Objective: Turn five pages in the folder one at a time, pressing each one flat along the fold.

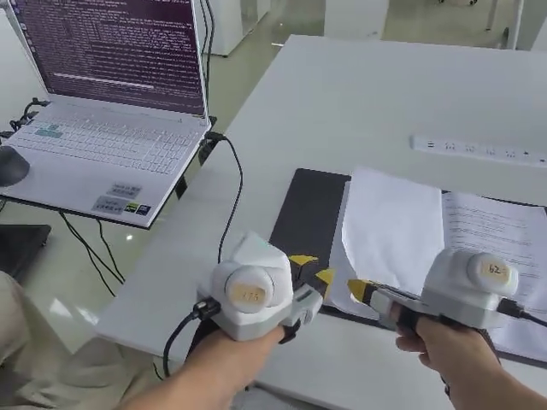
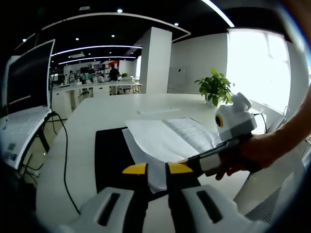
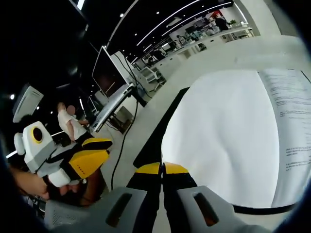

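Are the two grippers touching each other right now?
Apart. The right gripper view shows a clear gap between the left gripper and the right gripper.

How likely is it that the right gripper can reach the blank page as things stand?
Likely yes: the right gripper points at the blank page from close by, nothing between; its jaws look shut and would need opening.

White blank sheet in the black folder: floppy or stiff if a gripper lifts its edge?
Probably floppy: the white blank sheet bows up off the black folder. Likely light, as it looks like one thin sheet, so it may buckle if pushed.
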Demonstrator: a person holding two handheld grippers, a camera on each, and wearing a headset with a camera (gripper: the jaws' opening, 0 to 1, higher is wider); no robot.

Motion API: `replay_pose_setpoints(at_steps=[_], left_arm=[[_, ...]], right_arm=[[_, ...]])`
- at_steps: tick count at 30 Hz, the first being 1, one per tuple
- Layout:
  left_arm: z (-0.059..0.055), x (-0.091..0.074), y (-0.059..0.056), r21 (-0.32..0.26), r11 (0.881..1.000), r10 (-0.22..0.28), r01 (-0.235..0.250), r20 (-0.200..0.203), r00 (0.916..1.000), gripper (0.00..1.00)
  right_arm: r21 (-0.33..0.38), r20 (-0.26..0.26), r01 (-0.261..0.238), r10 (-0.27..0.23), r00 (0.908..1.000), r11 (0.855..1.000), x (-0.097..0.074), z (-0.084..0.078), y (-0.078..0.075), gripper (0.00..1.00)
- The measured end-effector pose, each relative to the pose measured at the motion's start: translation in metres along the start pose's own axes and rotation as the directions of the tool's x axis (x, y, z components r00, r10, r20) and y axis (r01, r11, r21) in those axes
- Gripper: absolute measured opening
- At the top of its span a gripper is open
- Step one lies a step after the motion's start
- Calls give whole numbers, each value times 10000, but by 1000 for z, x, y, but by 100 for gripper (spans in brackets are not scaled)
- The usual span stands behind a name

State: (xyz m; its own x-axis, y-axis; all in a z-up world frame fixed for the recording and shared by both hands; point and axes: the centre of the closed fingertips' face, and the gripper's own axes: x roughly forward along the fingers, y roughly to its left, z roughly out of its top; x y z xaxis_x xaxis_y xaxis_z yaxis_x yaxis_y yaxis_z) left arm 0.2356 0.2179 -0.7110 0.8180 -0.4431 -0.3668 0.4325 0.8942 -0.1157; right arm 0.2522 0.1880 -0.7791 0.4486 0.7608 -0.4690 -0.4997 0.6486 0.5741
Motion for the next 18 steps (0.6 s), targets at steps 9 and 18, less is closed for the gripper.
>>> replay_pose_setpoints(at_steps=[9,18], left_arm=[[-15,10,2,177,9997,-186,195,-483,9987,13],[-26,26,2,443,9981,-388,429,-894,9952,13]], right_arm=[[230,-631,117,-102,9980,9997,17,-17,-7,0],[581,-564,-316,349,9978,9978,8,-23,-1,9]])
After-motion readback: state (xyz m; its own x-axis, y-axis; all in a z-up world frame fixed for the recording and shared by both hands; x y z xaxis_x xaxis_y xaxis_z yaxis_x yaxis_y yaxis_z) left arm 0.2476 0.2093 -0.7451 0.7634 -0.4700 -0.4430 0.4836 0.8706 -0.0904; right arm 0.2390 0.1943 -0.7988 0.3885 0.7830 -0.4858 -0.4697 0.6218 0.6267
